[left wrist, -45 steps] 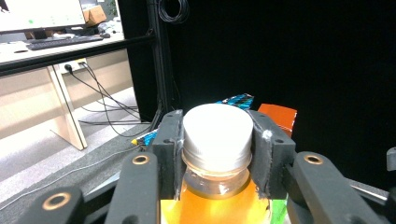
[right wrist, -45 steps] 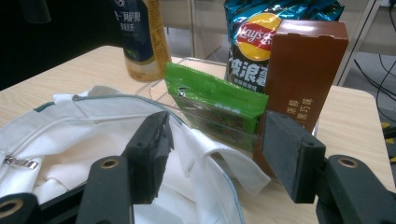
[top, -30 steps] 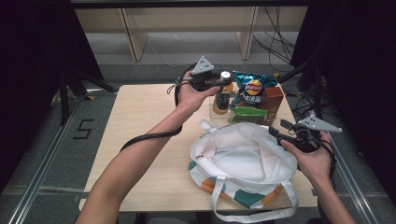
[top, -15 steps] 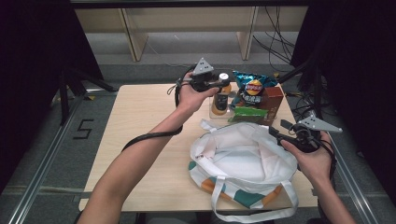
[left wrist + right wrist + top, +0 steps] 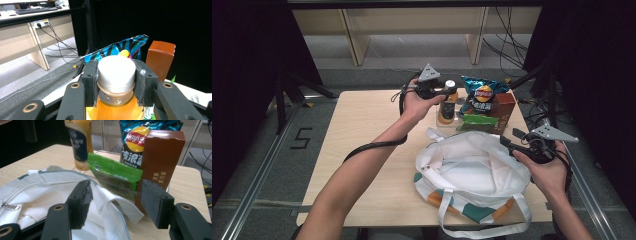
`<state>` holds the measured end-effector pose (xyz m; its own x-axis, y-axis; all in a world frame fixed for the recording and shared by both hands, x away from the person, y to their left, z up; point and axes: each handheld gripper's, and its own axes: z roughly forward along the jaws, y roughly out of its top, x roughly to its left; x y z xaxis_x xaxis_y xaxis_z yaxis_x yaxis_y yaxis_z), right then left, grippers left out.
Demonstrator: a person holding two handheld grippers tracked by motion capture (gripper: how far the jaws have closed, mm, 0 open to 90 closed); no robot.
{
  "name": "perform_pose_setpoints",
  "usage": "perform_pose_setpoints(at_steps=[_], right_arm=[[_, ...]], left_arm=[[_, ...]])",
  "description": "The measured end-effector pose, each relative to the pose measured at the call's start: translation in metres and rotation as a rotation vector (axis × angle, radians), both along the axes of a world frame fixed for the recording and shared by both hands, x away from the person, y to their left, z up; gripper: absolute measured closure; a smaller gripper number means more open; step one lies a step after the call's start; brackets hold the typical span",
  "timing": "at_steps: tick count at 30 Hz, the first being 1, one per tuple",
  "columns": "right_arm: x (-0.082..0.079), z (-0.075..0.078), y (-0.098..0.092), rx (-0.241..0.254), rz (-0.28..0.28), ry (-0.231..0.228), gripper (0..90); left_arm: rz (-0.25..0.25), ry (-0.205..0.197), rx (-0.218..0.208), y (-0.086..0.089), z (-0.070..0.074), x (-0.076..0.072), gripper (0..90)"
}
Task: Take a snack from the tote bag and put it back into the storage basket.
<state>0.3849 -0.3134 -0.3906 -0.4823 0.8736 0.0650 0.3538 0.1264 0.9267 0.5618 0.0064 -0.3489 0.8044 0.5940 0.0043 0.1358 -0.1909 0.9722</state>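
Note:
An orange-drink bottle (image 5: 446, 109) with a white cap (image 5: 116, 71) stands at the table's far side. My left gripper (image 5: 446, 92) is shut on that cap, one pad (image 5: 90, 82) on each side of it. A white tote bag (image 5: 472, 167) lies open near the front of the table. My right gripper (image 5: 508, 143) hovers open at the bag's right rim. In the right gripper view, bag fabric (image 5: 50, 192) lies below the spread right gripper (image 5: 113, 200) and nothing is gripped.
Right of the bottle (image 5: 80, 142) stand a blue chips bag (image 5: 482, 94), a brown carton (image 5: 505, 107) and a green packet (image 5: 477, 120), close together. The table's left half (image 5: 362, 130) is bare wood. Cables and shelving lie on the floor beyond.
My left gripper has shifted slightly down and left at the bottle's cap. The right gripper and the bag have hardly moved.

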Motion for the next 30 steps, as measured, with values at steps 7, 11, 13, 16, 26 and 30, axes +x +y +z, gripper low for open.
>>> perform_pose_setpoints(at_steps=[7, 11, 13, 16, 26, 30], right_arm=[[-0.001, -0.001, 0.000, 0.004, -0.004, 0.005, 42.6], [-0.001, 0.000, 0.003, 0.020, -0.016, -0.004, 42.6], [-0.002, 0.000, 0.004, 0.028, -0.017, 0.008, 42.6], [-0.002, 0.000, 0.003, 0.023, -0.012, 0.004, 42.6], [-0.001, -0.001, 0.002, 0.014, -0.015, -0.019, 42.6], [-0.001, -0.002, 0.001, 0.012, -0.002, -0.003, 42.6]], left_arm=[[0.004, 0.005, 0.010, 0.000, -0.005, 0.000, 58.7], [0.007, 0.014, 0.009, 0.000, -0.008, 0.000, 58.7], [0.006, 0.011, 0.017, -0.001, -0.009, 0.000, 58.8], [0.010, 0.015, 0.019, 0.000, -0.011, 0.001, 58.7], [0.010, 0.026, 0.031, -0.001, -0.019, 0.001, 58.7], [0.012, 0.028, 0.029, -0.001, -0.019, 0.001, 58.7]])
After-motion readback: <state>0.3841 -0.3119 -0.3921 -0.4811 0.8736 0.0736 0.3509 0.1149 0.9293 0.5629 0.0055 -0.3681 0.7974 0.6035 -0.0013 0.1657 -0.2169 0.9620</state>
